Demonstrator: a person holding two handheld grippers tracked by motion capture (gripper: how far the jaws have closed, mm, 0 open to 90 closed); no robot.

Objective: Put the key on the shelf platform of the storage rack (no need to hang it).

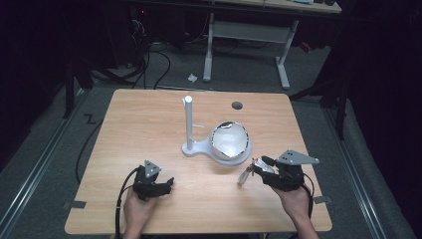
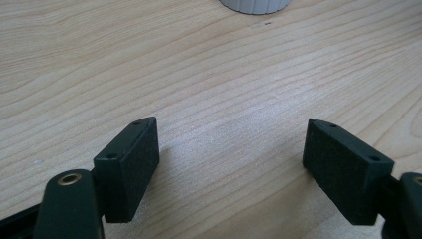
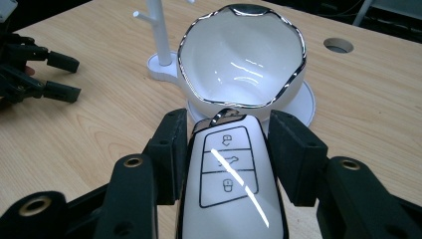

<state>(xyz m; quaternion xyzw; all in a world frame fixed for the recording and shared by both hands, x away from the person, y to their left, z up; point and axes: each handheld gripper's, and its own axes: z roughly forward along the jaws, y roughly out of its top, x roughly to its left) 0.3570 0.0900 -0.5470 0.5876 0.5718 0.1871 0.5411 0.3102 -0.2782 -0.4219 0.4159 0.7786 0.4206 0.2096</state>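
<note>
The right gripper (image 3: 226,149) clamps a glossy car key (image 3: 231,184) near the white bowl (image 3: 244,55), probably by its smooth edges, so it could slip short of the rim; the left gripper (image 2: 231,164) rests open.

Black gripper (image 1: 168,185) bodies, grey three-cornered plates, trailing black cables.
</note>
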